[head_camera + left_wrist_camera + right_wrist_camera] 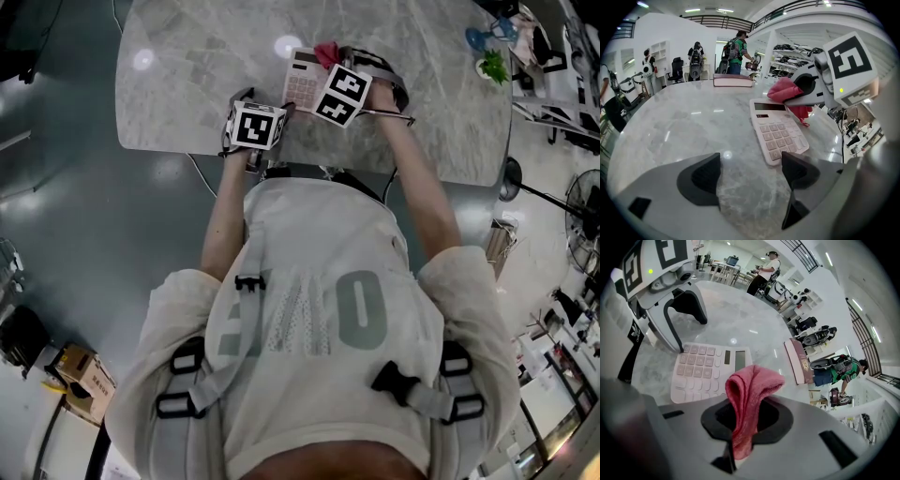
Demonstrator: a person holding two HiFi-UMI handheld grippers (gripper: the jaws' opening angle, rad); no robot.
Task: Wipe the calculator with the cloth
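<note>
A pink calculator (303, 79) (779, 133) (711, 369) lies flat on the grey marble table (197, 66). My right gripper (746, 418) (806, 91) is shut on a folded red cloth (747, 394) (790, 96) (327, 53), which hangs just over the calculator's display end. My left gripper (751, 176) (686, 305) (253, 127) stands open at the calculator's near corner, with only bare tabletop between its jaws.
A dark red book (732, 81) (801, 361) lies on the far part of the table. People stand in the room beyond the table (736, 51). The table's near edge (309, 167) runs right in front of my body.
</note>
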